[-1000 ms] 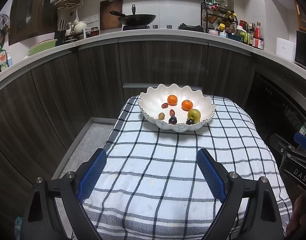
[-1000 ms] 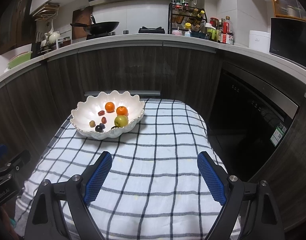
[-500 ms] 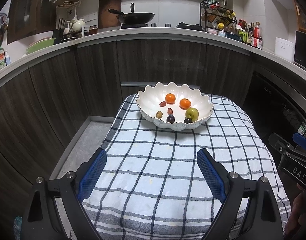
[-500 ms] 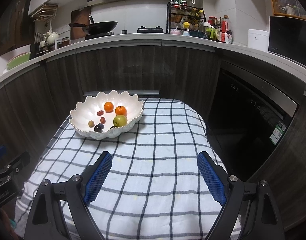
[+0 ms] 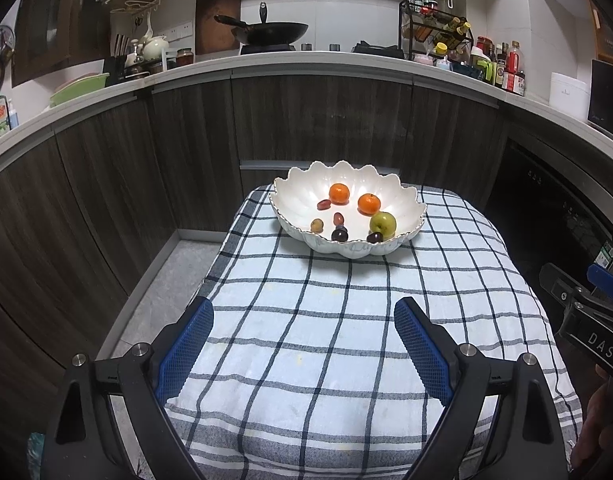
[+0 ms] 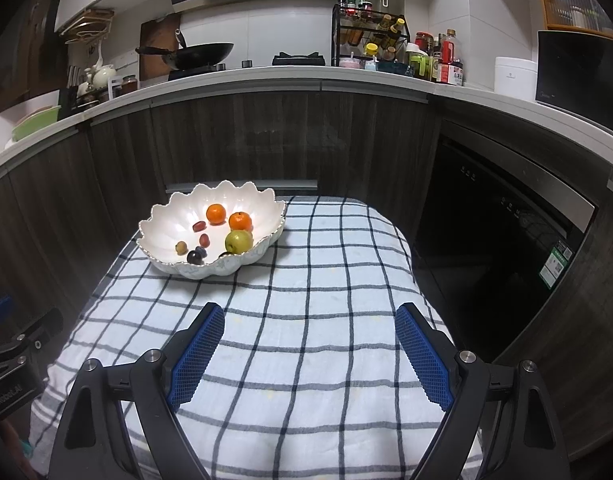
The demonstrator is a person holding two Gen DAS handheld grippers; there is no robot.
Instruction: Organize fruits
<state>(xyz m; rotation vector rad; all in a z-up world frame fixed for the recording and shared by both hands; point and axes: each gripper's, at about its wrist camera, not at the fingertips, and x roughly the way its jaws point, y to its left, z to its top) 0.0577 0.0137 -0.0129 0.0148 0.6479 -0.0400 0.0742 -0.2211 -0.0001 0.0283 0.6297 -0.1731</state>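
The left gripper (image 5: pixel 302 344) hovered over the near part of the bench (image 5: pixel 346 320), its jaws spread wide apart, holding nothing and touching nothing. The right gripper (image 6: pixel 308 350) was in the same condition: jaws wide apart, empty, clear of the checked cloth (image 6: pixel 326 280) that covered the bench. Each gripper's body showed at the edge of the other's view, the two set side by side.

Well beyond the jaws, at the far end of the bench, stood one white scalloped bowl (image 5: pixel 294 196). From the left jaws it lay ahead and slightly right; from the right jaws, ahead and to the left (image 6: pixel 162 220).

Contents of the bowl, counted:
- Two oranges (image 5: pixel 339 193), side by side at the far side, not touching.
- One green apple (image 5: pixel 382 223), nearer, on the right.
- Two small reddish oblong fruits (image 5: pixel 323 204), left of the oranges and toward the middle.
- One small yellow-brown fruit (image 5: pixel 316 225), on the near left.
- Two dark plums (image 5: pixel 339 235), nearest the jaws; the second sat against the apple.

Beyond the bowl ran dark cabinet fronts (image 5: pixel 314 120) under a white worktop carrying one black wok (image 5: pixel 274 32).
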